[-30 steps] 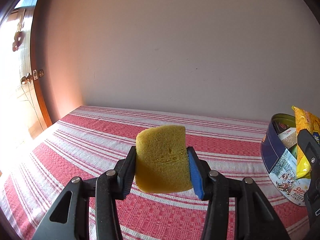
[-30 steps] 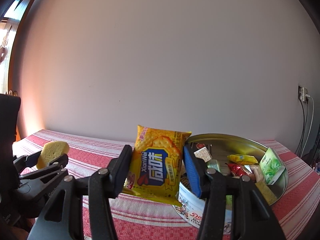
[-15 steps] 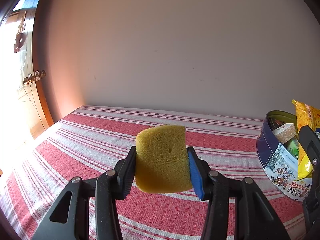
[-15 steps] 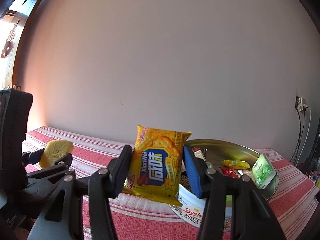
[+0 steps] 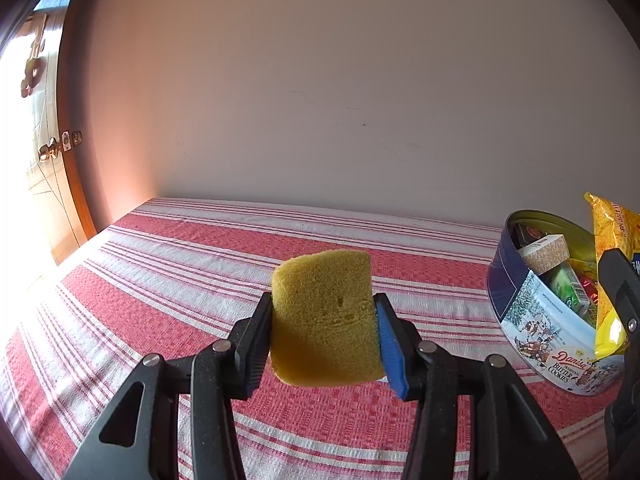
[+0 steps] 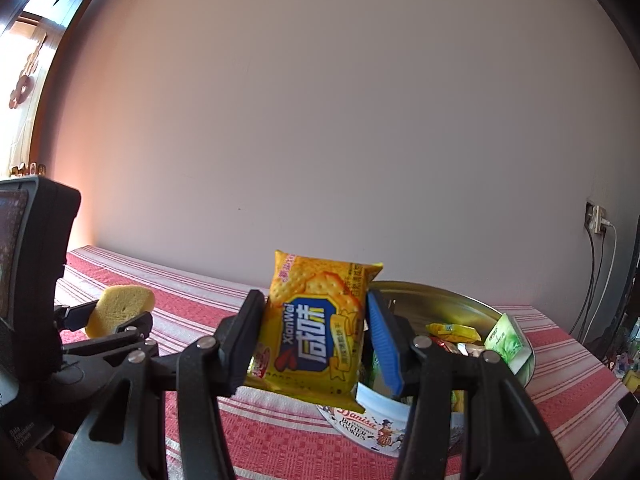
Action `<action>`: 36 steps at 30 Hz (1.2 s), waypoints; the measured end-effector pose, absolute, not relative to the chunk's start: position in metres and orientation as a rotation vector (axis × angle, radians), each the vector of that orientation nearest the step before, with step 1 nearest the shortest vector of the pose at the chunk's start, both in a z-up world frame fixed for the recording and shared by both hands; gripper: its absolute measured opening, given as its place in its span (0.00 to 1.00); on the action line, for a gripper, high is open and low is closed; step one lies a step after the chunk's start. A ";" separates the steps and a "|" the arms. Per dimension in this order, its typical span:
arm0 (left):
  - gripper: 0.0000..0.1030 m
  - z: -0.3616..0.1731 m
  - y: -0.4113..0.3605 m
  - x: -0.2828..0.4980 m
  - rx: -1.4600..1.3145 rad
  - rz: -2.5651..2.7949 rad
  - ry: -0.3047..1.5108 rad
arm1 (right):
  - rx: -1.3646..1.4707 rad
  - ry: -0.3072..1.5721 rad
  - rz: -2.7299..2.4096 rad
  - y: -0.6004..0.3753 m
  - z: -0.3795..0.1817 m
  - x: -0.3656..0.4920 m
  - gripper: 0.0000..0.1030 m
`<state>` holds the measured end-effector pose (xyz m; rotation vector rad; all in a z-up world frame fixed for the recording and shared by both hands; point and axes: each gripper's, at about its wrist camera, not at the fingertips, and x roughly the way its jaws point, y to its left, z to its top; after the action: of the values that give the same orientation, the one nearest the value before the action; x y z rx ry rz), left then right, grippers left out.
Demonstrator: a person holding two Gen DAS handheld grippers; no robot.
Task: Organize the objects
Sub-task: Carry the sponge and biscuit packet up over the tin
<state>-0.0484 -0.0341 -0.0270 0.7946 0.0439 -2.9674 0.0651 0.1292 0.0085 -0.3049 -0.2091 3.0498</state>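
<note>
Left gripper (image 5: 323, 334) clamped on a yellow sponge (image 5: 325, 318), held clear above the striped tablecloth (image 5: 168, 280); right gripper (image 6: 314, 336) clamped on a yellow cracker packet (image 6: 318, 330), just left of the open cookie tin (image 6: 448, 308). Likely trouble: slick, puffy packet slipping from the pads, or snagging the tin rim and tipping the crowded snacks (image 6: 454, 330). Plain pale wall (image 5: 340, 80) behind, sunlit wooden door (image 5: 44, 152) far left, wall socket (image 6: 597, 218) at right.

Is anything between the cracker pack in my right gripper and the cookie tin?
Nothing visible. The cracker pack, clamped in the right gripper, hangs at the open tin's near rim; the snacks inside leave room.
</note>
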 end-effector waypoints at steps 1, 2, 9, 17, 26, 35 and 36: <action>0.49 -0.027 -0.032 -0.048 0.796 -2.970 0.040 | -0.307 -0.211 3.048 0.131 0.008 0.066 0.51; 0.49 -0.026 -0.030 -0.047 0.797 -2.970 0.038 | -0.310 -0.210 3.045 0.132 0.008 0.066 0.51; 0.49 -0.027 -0.014 -0.045 0.815 -2.987 0.030 | -0.299 -0.217 3.024 0.145 0.008 0.070 0.51; 0.49 -0.027 0.012 -0.042 0.822 -3.020 0.006 | -0.284 -0.232 3.008 0.156 0.008 0.074 0.51; 0.49 -0.025 0.038 -0.043 0.845 -3.068 0.011 | -0.224 -0.264 2.960 0.164 0.010 0.085 0.51; 0.49 -0.012 0.068 -0.043 0.825 -3.132 -0.006 | -0.198 -0.247 2.926 0.193 0.018 0.076 0.51; 0.49 -0.010 0.071 -0.043 0.820 -3.140 -0.007 | -0.193 -0.241 2.922 0.200 0.022 0.078 0.51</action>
<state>-0.0427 0.0711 -0.0103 0.8199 -0.0069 -3.1395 0.0784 0.2000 0.0220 -0.1933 -0.2408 2.9222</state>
